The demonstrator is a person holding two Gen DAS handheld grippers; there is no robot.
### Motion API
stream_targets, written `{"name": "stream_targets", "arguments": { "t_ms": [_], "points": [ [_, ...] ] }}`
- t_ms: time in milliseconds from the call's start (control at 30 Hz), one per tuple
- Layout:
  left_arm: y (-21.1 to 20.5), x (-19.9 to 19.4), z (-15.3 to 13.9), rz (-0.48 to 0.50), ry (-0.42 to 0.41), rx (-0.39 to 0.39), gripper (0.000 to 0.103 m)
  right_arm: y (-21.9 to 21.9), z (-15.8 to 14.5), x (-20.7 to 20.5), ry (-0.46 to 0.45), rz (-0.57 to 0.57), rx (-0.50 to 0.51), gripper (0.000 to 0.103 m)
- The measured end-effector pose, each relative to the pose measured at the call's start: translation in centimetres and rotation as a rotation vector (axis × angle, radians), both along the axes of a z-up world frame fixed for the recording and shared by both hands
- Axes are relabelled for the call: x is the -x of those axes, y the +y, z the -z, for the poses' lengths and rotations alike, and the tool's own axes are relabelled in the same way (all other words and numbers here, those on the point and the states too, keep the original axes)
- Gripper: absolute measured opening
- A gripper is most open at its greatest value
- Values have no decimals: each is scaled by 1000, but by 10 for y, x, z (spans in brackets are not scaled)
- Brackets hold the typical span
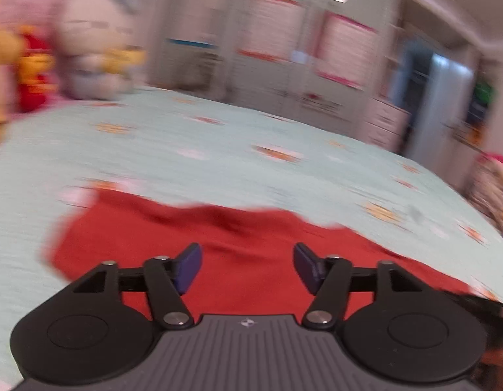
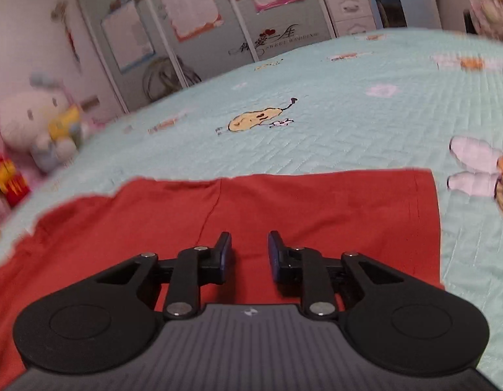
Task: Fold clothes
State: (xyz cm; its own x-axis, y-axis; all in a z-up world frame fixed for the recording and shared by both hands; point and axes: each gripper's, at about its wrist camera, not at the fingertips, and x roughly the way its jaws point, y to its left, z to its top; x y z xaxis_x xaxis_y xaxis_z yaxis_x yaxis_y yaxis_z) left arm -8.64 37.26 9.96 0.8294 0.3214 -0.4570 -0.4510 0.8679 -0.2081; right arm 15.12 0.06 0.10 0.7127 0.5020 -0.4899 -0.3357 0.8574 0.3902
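Now both tongs, left tongs (image 1: 248, 265) and right tongs (image 2: 250, 254), hang apart and empty over the red garment (image 2: 316, 205), spread on the bed (image 2: 332, 114), seemingly poised for gripping.

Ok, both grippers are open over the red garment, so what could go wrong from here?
1. The left gripper view is motion-blurred; closing now may miss the rumpled far edge of the red fabric garment.
2. The right gripper hovers mid-cloth near a seam, so it may pinch several layers, or the pale green quilted bedspread beneath.
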Motion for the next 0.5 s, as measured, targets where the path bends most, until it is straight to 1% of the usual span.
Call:
{"name": "stream_targets", "arguments": {
  "t_ms": [33,100,133,167,200,233,267,300,333,367,400,433,500],
  "points": [
    [22,9,0,-57,6,3,68,1,0,0,2,7,5,24],
    [67,24,5,-168,22,27,67,11,-3,2,-14,13,78,24],
    [86,25,8,-183,26,44,66,17,-6,5,-25,19,129,24],
    [105,27,12,-198,30,61,65,25,-11,10,-28,49,196,24],
    [123,28,16,-212,34,77,65,35,-16,17,-23,105,268,25],
    [142,29,19,-226,38,94,65,43,-23,25,-11,145,283,27],
    [156,25,23,-221,38,104,65,49,-33,33,13,162,204,28],
    [169,21,27,-215,38,115,65,56,-39,38,47,167,96,29],
    [181,15,32,-211,36,136,65,66,-39,40,98,150,-63,35],
    [192,9,36,-207,33,157,65,75,-40,41,148,133,-222,35],
    [203,3,40,-203,30,179,65,87,-38,41,196,123,-359,35],
    [209,-3,43,-190,27,187,65,105,-32,37,234,126,-442,35],
    [221,-15,51,-164,19,205,65,145,-17,24,283,135,-550,35]
  ]
}}
